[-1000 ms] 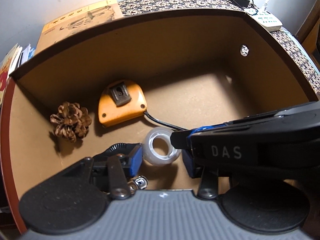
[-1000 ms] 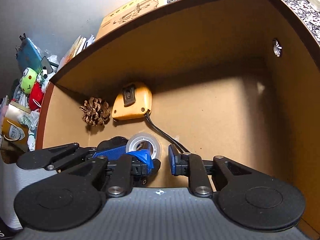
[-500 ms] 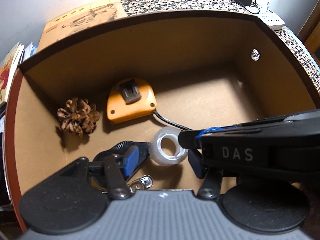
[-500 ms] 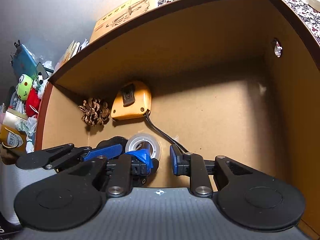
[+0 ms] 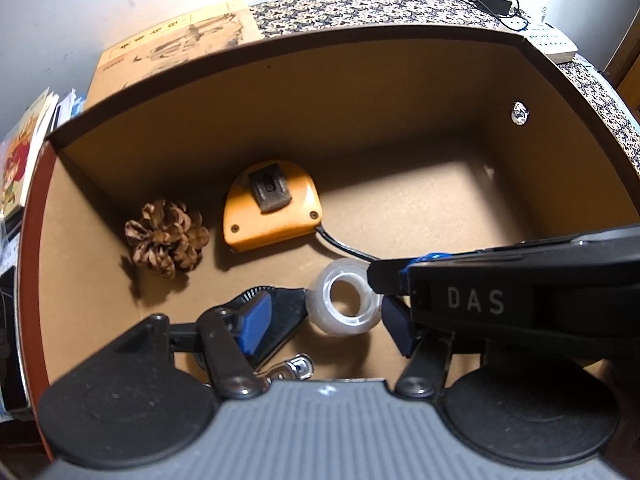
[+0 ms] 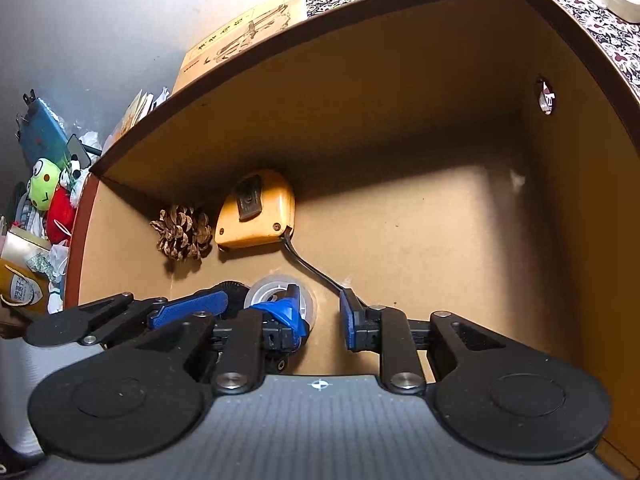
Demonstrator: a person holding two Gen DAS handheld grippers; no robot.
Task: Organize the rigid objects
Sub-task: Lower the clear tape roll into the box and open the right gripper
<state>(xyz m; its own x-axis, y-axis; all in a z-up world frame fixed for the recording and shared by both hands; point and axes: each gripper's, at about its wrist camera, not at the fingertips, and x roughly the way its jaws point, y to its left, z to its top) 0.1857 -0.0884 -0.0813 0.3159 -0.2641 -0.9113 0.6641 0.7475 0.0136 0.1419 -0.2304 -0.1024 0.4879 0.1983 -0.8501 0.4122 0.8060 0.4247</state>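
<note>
Both grippers, left gripper (image 5: 326, 322) and right gripper (image 6: 320, 316), gape wide; clear tape roll (image 5: 344, 302) at twelve o'clock between the left's fingers.

The box (image 5: 360, 92) floor lies bare across its right half, from the middle to the right wall, with open room there for a tool. The left half is crowded: a pine cone (image 5: 166, 238) and an orange tape measure (image 5: 272, 204) sit against the back wall, the measure's black strap (image 5: 344, 249) trailing forward to the tape roll (image 5: 344, 303). A dark object (image 5: 280, 316) lies just left of the roll. The right tool (image 5: 500, 292) crosses above the near right floor.
</note>
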